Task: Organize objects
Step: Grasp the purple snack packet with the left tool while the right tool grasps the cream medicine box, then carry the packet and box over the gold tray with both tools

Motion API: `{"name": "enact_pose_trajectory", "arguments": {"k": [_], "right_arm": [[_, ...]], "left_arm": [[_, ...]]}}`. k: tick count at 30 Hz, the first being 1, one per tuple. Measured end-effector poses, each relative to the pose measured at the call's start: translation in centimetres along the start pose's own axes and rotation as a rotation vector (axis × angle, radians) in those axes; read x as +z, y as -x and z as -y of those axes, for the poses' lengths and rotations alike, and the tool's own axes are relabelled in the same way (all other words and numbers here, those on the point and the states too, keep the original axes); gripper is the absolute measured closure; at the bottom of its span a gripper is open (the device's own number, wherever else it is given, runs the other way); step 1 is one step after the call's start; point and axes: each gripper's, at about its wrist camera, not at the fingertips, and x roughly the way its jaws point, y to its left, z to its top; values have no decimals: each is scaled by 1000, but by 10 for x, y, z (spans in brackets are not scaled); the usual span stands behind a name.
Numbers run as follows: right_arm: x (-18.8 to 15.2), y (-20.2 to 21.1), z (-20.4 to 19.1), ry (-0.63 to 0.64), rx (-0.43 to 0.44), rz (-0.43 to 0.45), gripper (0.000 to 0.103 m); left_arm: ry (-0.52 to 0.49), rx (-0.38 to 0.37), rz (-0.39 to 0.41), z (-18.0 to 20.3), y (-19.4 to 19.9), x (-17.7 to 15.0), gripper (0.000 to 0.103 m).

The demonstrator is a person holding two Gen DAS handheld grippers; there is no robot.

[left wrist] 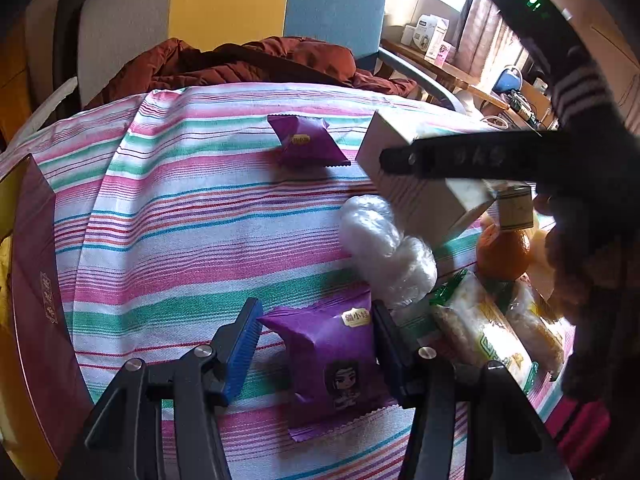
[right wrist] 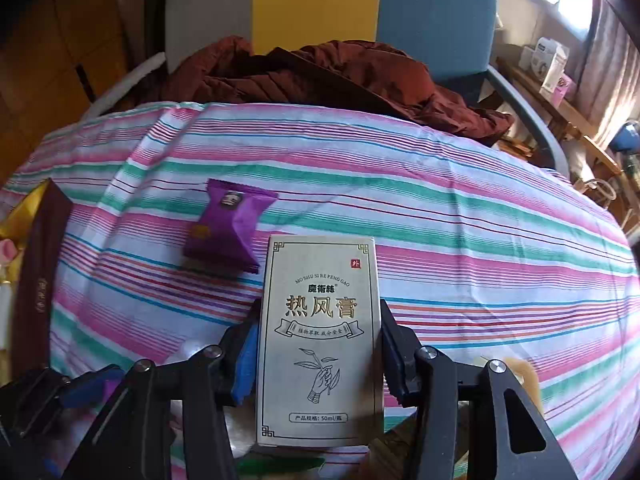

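Between your right gripper's (right wrist: 318, 364) pads stands a cream carton (right wrist: 320, 340) with gold lettering, clamped on both sides; its base is hidden. Your left gripper (left wrist: 316, 344) brackets a purple snack packet (left wrist: 328, 364) on the striped cloth (left wrist: 180, 240); whether it grips, you cannot tell. Beyond lies 1 more purple packet (left wrist: 306, 142).

- The tablecloth (left wrist: 168, 216) under me is woven cloth, matt, its weave showing.
- The purple packet (left wrist: 328, 364) between my left fingers (left wrist: 240, 344) looks like a crinkled wrapper with a soft sheen.
- My pads are ribbed blue plastic.
- The box (right wrist: 320, 340) in my right gripper (right wrist: 318, 356) is matt cream card with gold print.
- The clear wrap (left wrist: 384, 248) is glossy, wrinkled plastic.
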Motion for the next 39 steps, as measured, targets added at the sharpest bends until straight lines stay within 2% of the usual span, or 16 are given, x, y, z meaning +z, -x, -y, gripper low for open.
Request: {"name": "enact_pose_trajectory", "arguments": {"k": [14,21,25,31,39], "right_arm": [[10,43,5,-41,61,160,51],[10,63,-4,-9,123,250,51],[10,68,-9,-4,140,264,51],[8,75,-34,23,172,242,51],[-5,95,-111,120,256,237,51]], "left_arm": [[-24,49,4,5,15,-10,51],[-38,42,54,2,59,-16,51],[-21,36,87,-10,90,-18,51],[61,68,142,-54,136,-25,51],[213,172,194,-130,186,-54,51]]}}
